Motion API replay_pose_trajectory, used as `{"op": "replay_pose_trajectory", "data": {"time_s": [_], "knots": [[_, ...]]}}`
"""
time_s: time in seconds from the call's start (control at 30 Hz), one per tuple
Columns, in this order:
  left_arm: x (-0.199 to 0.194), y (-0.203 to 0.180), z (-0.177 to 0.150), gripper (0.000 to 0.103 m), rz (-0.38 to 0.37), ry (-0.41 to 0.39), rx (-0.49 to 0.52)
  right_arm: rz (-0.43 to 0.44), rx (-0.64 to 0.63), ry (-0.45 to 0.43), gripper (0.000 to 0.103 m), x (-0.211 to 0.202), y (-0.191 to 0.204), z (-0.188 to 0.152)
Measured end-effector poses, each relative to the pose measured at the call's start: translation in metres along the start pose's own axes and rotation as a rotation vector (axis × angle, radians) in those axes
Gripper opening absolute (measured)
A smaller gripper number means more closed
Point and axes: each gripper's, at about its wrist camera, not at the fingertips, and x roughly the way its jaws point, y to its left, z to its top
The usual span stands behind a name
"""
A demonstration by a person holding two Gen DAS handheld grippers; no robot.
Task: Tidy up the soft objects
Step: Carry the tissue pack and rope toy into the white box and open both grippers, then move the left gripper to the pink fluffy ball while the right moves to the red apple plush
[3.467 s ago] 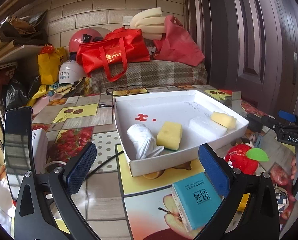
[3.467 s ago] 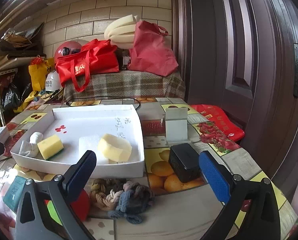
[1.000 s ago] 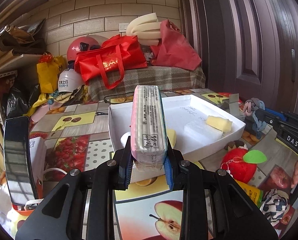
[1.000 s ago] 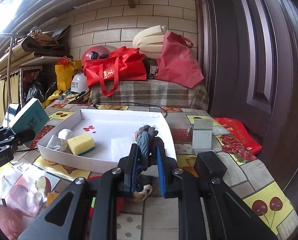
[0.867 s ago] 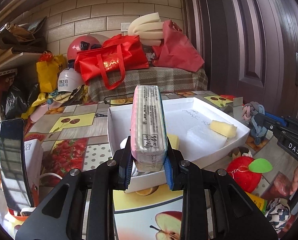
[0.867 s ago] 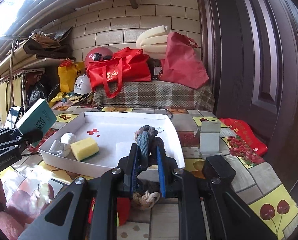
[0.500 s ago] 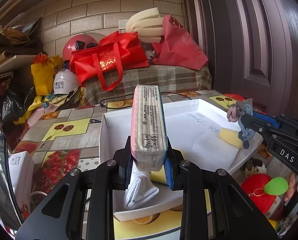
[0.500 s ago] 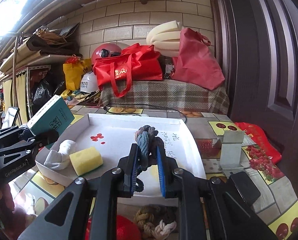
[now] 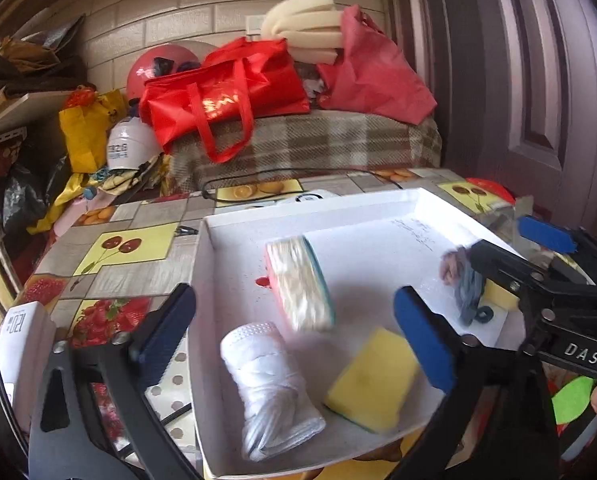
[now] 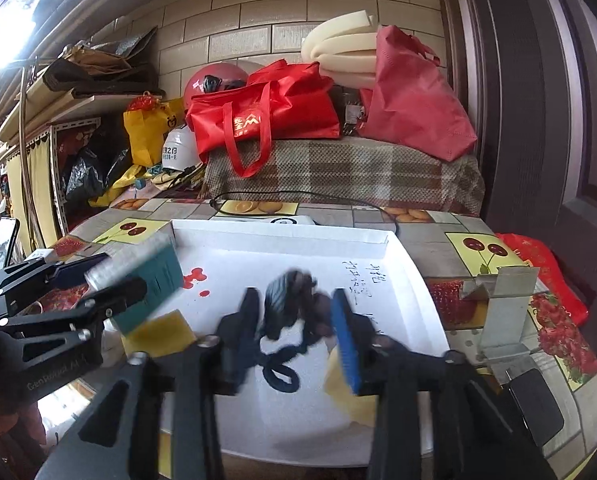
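Reading "DAS" in white letters on the black body of the right gripper [image 9: 498, 256] and "GenRobot.AI" on the black body of the left gripper [image 10: 98, 280]; handwriting on the floor of the shallow white cardboard tray [image 9: 378, 204] staying too small to make out. Showing the left gripper's blue-padded jaws spread wide, holding nothing, with the blurred teal-and-pink wrapped tissue pack [image 9: 300, 282] lying loose inside the tray toward its left wall. Showing the right gripper's jaws parted too, with the blurred grey-and-mauve knotted rope bundle [image 10: 294, 304] between them over the tray's right half; unclear whether the pads are touching it. Resting along the tray's near edge: a rolled white cloth [image 9: 268, 388] at the near left corner and a yellow rectangular sponge [image 9: 372, 386] just beside it.
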Motion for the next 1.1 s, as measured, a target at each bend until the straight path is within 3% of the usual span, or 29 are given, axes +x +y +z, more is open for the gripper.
{"op": "replay_pose_trajectory", "data": {"time_s": [0.03,0.2,0.3,0.43,0.83,1.0,1.1], "knots": [[-0.002,0.001,0.000,0.103,-0.004,-0.010,-0.008,-0.016,0.018,-0.022,0.089,-0.005,-0.003,-0.001],[-0.007,0.001,0.000,0.103,0.005,-0.031,-0.009,-0.032,0.001,-0.042,0.091,-0.007,-0.001,0.000],[-0.009,0.005,0.000,0.103,0.008,-0.042,-0.025,-0.047,0.008,-0.059,0.103,-0.010,-0.002,0.001],[-0.017,0.007,-0.001,0.103,0.016,-0.082,-0.036,-0.078,0.018,-0.064,0.103,-0.014,-0.004,0.000],[-0.043,0.021,-0.016,0.103,-0.008,-0.061,-0.048,-0.193,0.114,0.006,0.103,-0.056,-0.059,-0.020],[-0.063,0.030,-0.025,0.103,-0.028,-0.069,-0.045,-0.230,0.235,0.043,0.103,-0.084,-0.099,-0.034],[-0.070,0.037,-0.029,0.103,-0.034,-0.067,-0.063,-0.226,0.374,0.036,0.103,-0.101,-0.125,-0.046]]}}
